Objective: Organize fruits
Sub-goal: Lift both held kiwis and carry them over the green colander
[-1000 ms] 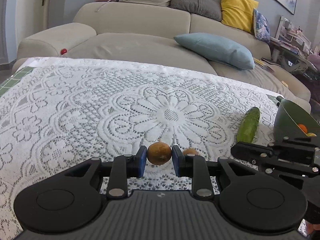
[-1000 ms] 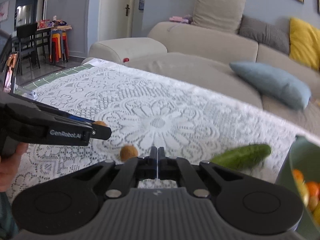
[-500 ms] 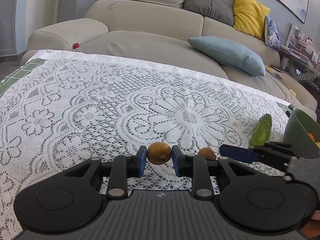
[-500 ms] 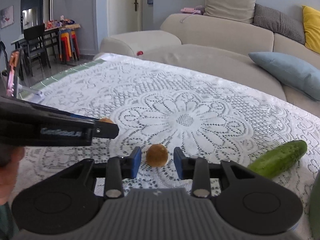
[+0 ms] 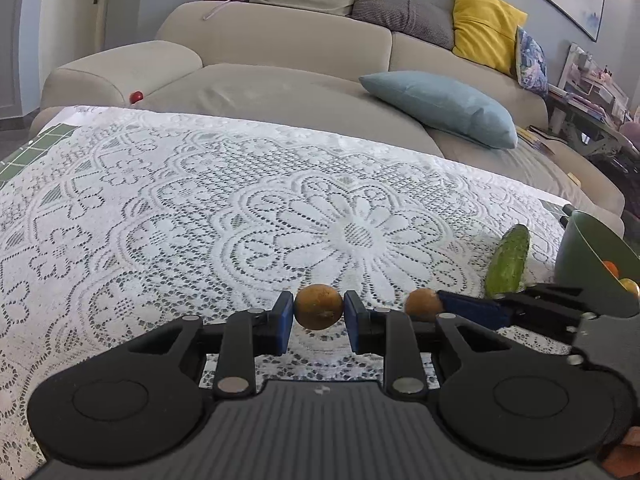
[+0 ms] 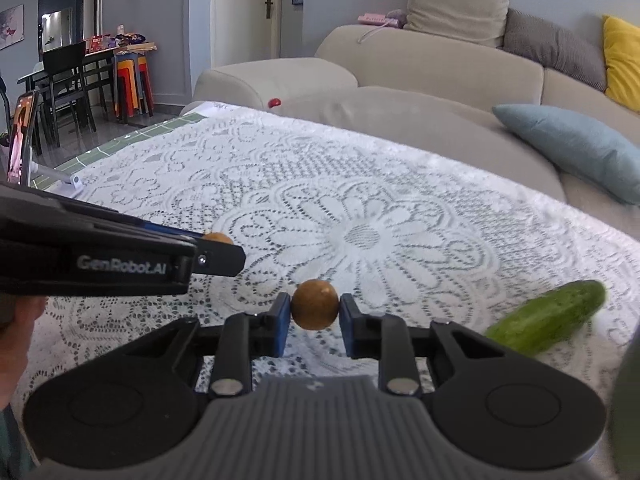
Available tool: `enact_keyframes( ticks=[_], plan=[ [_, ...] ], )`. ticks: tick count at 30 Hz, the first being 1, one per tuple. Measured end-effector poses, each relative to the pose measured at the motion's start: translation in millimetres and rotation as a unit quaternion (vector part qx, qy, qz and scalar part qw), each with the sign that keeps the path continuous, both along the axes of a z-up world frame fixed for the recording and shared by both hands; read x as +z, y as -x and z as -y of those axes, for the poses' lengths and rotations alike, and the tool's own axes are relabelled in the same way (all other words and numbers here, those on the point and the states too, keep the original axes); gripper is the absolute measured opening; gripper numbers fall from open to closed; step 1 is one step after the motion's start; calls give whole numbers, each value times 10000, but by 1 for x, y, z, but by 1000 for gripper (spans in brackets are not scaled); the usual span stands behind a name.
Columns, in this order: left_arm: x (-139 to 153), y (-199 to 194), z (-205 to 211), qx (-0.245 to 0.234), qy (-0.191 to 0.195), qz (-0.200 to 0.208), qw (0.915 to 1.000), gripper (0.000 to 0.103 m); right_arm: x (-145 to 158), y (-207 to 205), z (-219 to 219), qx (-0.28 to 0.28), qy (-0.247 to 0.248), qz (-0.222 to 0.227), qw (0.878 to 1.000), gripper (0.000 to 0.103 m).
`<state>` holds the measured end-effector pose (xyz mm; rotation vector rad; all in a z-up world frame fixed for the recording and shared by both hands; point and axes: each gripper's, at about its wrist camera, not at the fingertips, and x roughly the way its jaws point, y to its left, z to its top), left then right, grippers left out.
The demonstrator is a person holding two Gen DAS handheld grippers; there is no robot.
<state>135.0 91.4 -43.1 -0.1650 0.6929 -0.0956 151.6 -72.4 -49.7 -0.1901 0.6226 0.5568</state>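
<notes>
Two grippers, each pinching one small brown fruit. Left gripper (image 5: 319, 312): blue pads clamp the fruit (image 5: 319, 306) above the lace cloth (image 5: 200, 208). Right gripper (image 6: 314, 311) — its jaws have just been closing — pads press a second fruit (image 6: 314, 309). Cucumber (image 6: 548, 322) lies on the cloth to its right; bowl (image 5: 580, 256) stands just beyond.

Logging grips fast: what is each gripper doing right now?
Left gripper: shut on a small brown fruit.
Right gripper: jaws just closed, shut on another brown fruit.
</notes>
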Motion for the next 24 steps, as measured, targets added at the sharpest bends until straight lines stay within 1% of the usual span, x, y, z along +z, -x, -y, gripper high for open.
enact_keyframes(
  ticks=[7, 13, 19, 24],
  plan=[
    [17, 2, 22, -238, -88, 133, 9996, 30, 29, 17, 36, -224, -47, 297, 9993, 23],
    [39, 0, 62, -661, -207, 357, 9970, 30, 55, 24, 83, -556, -65, 490, 9972, 23],
    [53, -3, 109, -1126, -236, 459, 9923, 30, 78, 29, 130, -821, 222, 730, 9937, 23],
    [59, -10, 146, -1456, -175, 448, 9882, 30, 90, 30, 167, -1067, 503, 868, 9892, 23]
  ],
)
